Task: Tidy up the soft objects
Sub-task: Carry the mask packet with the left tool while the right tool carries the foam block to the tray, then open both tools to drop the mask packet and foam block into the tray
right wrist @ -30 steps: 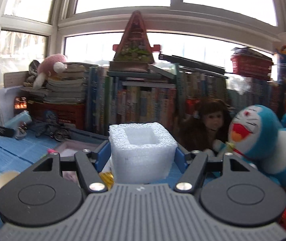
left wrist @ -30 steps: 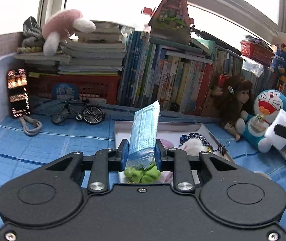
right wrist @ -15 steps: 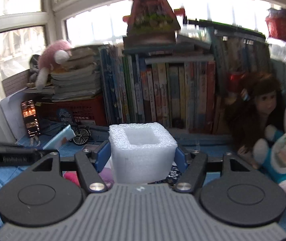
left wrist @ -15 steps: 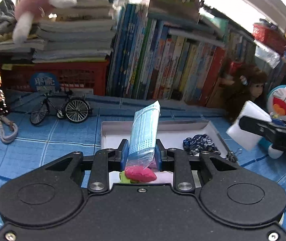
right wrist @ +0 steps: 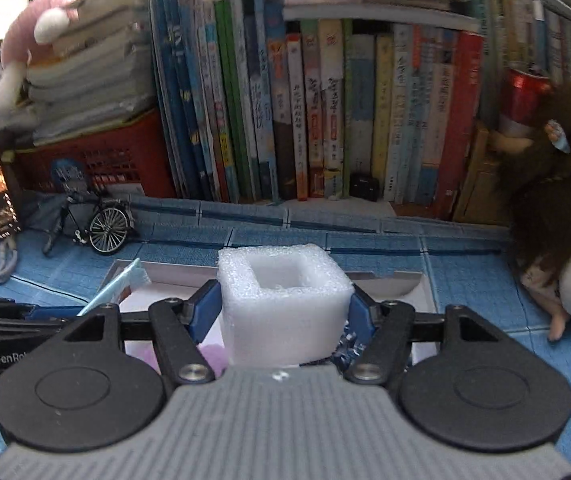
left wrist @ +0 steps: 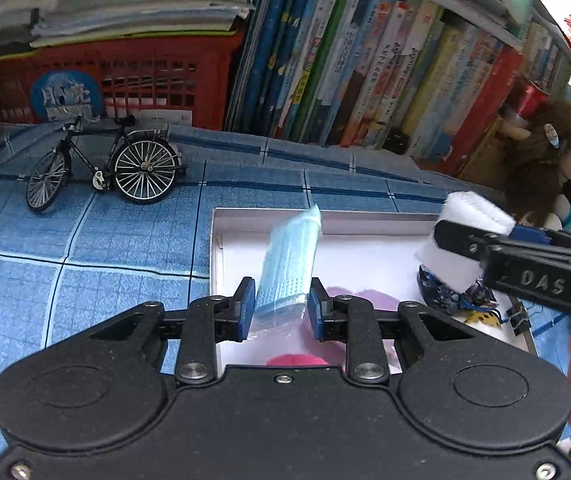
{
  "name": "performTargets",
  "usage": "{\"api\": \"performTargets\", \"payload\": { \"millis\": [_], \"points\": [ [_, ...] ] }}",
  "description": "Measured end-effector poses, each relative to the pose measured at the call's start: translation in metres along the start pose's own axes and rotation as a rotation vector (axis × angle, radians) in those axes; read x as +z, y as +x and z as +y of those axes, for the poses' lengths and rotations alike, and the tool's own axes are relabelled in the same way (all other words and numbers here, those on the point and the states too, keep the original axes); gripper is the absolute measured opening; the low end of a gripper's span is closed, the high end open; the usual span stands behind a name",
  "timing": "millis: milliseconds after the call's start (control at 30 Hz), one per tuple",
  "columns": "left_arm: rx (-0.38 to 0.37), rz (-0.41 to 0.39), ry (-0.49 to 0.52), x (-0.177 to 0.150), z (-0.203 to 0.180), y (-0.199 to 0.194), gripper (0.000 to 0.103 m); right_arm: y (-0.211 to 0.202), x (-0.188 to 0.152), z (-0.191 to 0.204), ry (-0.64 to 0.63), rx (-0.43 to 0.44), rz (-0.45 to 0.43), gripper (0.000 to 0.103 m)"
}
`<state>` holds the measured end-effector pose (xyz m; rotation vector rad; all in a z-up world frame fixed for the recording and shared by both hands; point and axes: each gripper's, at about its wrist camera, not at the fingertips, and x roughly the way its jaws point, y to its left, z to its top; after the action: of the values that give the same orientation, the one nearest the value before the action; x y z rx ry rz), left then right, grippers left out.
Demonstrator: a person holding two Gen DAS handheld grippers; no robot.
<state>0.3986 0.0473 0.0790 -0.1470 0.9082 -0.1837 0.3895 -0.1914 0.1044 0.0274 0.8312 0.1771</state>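
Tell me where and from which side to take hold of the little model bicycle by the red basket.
Grip the model bicycle by its frame between the two wheels, coming down from above with a finger on each flat side. It stands upright and thin on the blue cloth, its spoked wheels look fragile, and the red basket behind blocks a rear approach.
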Motion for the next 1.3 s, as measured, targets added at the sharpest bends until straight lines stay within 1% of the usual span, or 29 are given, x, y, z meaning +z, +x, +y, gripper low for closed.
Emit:
{"api": "performTargets", "payload": {
  "millis": [67,200,267,333,500,700,833,933,967,1100,1300],
  "points": [
    [-0.005,0.007,-0.009,0.004,0.004,0.006,0.025,0.01,0.0,0.004,-0.002,0.003,0.015,0.07],
    [0.03,0.018,0.019,0.008,0.003,0.018,0.025,0.029,-0.001,0.009,-0.022,-0.034,0.045,0.07],
    [0.025,0.023,0.018,0.009,0.005,0.022,0.025,0.036,-0.003,0.009,-0.013,-0.041,0.06,0.07],
    [0.017,0.032,0.007,0.009,0.008,0.026,0.025,0.041,-0.003,0.009,-0.012,-0.032,0.075,0.069],
    [0.025,0.042,0.011,0.003,0.009,0.033,0.025,0.053,-0.007,0.014,-0.038,-0.05,0.111,0.068],
    [0.026,0.047,0.026,0.0,0.007,0.035,0.025,0.061,-0.014,0.016,-0.024,-0.034,0.17,0.065],
    [0.022,0.045,0.034,-0.002,0.004,0.032,0.026,0.059,-0.014,0.015,-0.017,-0.032,0.171,0.065],
    [0.026,0.033,0.045,-0.003,0.002,0.026,0.034,0.053,-0.013,0.013,-0.007,-0.032,0.164,0.074],
    [0.03,0.026,0.052,-0.003,0.001,0.024,0.036,0.05,-0.012,0.014,-0.012,-0.032,0.16,0.074],
    [0.038,0.006,0.075,-0.004,-0.005,0.013,0.041,0.04,-0.01,0.017,-0.034,-0.031,0.15,0.074],
    [0.044,-0.028,0.102,-0.007,-0.014,-0.01,0.045,0.018,-0.009,0.017,-0.057,-0.027,0.13,0.076]
  ]
}}
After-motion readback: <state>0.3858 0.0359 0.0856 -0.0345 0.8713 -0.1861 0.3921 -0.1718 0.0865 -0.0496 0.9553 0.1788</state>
